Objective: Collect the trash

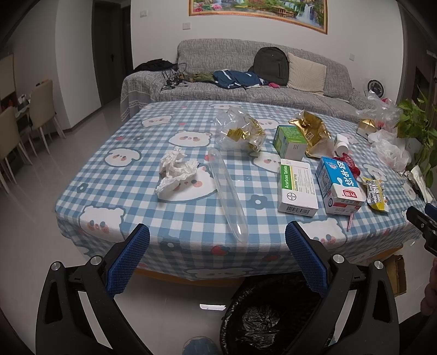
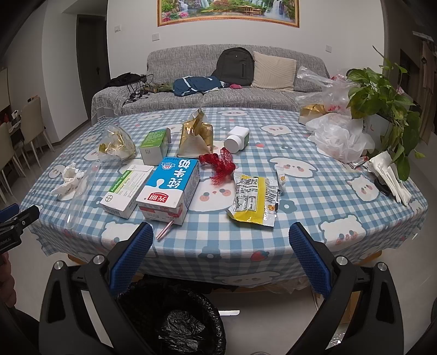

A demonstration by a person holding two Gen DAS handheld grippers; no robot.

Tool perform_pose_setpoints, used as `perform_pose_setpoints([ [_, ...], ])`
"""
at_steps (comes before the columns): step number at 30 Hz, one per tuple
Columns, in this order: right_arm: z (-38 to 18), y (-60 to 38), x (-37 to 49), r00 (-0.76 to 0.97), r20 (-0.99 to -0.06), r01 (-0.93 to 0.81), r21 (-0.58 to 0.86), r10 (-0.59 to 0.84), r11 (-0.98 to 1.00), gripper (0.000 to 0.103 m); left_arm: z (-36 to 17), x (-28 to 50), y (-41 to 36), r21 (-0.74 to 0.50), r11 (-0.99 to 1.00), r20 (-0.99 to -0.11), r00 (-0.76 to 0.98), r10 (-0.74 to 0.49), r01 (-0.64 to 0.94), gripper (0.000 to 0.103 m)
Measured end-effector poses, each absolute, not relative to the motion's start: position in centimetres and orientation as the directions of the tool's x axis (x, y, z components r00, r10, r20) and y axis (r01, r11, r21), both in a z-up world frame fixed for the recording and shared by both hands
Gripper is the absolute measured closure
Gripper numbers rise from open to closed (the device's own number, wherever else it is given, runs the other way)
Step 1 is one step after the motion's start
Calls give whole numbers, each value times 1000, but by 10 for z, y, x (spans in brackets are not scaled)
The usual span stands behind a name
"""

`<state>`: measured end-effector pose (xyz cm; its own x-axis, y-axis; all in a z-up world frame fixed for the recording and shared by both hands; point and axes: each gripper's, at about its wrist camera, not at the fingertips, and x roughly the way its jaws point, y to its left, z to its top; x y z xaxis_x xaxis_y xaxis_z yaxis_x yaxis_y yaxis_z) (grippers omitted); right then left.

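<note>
white walls | grey sofa [image 1: 245, 82] | framed painting [image 2: 228, 11] | glossy floor [image 1: 32, 218]

On the checked tablecloth, a white and green medicine box [image 1: 297, 187] reads "Acarbose Tablets" along its green stripe, with the round Bayer cross logo and a barcode at its near end. Beside it, a blue and white milk carton [image 2: 170, 188] carries the Chinese characters 纯牛奶 and, on red, 光明.

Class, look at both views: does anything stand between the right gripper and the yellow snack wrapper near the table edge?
Nothing visible does. The right gripper is open, held off the table's near edge, and the yellow snack wrapper lies flat just ahead of it, with only bare tablecloth between them.
</note>
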<state>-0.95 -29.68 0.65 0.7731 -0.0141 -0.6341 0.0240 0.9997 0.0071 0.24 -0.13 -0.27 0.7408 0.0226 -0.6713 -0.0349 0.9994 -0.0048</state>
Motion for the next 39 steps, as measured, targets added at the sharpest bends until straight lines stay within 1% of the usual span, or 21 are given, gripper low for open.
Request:
perform_pose_setpoints([
  [39, 7, -295, -2, 769, -639, 38, 15, -20, 999, 7, -2, 13, 2, -12, 999, -680, 733, 22, -42, 6],
])
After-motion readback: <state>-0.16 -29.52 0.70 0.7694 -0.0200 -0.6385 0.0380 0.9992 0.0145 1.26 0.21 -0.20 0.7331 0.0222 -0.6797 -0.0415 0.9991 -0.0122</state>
